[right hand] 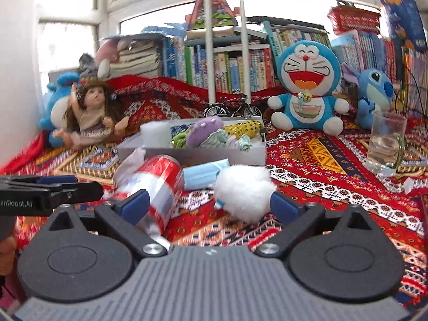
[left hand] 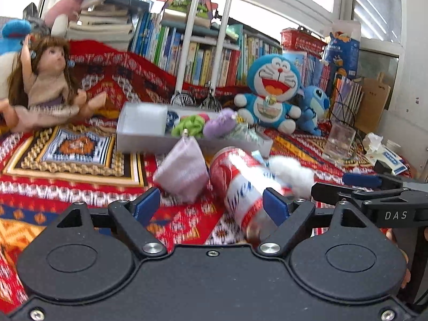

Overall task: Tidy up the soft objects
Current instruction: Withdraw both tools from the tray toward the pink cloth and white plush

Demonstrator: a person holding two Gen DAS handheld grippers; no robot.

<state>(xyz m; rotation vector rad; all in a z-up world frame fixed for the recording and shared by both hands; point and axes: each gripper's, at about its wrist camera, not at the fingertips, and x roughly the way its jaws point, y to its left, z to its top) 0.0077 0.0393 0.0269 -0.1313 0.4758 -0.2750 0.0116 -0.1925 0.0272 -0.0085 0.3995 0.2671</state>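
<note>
A white box [left hand: 139, 144] [right hand: 187, 151] on the patterned rug holds several soft items: a purple plush [left hand: 220, 125] [right hand: 204, 131], a green one [left hand: 188, 127] and a yellow spotted one [right hand: 244, 127]. In front of it lie a pale purple pouch [left hand: 182, 171], a red and white can [left hand: 240, 184] [right hand: 160, 184], a light blue cloth [right hand: 202, 175] and a white fluffy ball [left hand: 291, 174] [right hand: 244, 190]. My left gripper [left hand: 211, 204] is open, its jaws astride the pouch and can. My right gripper [right hand: 208, 204] is open, just before the can and ball.
A doll [left hand: 50, 85] [right hand: 91, 112] lies at the left. A Doraemon plush [left hand: 272, 91] [right hand: 307, 88] and a blue Stitch plush [left hand: 314, 107] [right hand: 374, 93] sit before the bookshelf. A glass of water [left hand: 339, 141] [right hand: 385, 144] stands right. A toy bicycle [right hand: 232, 109] stands behind the box.
</note>
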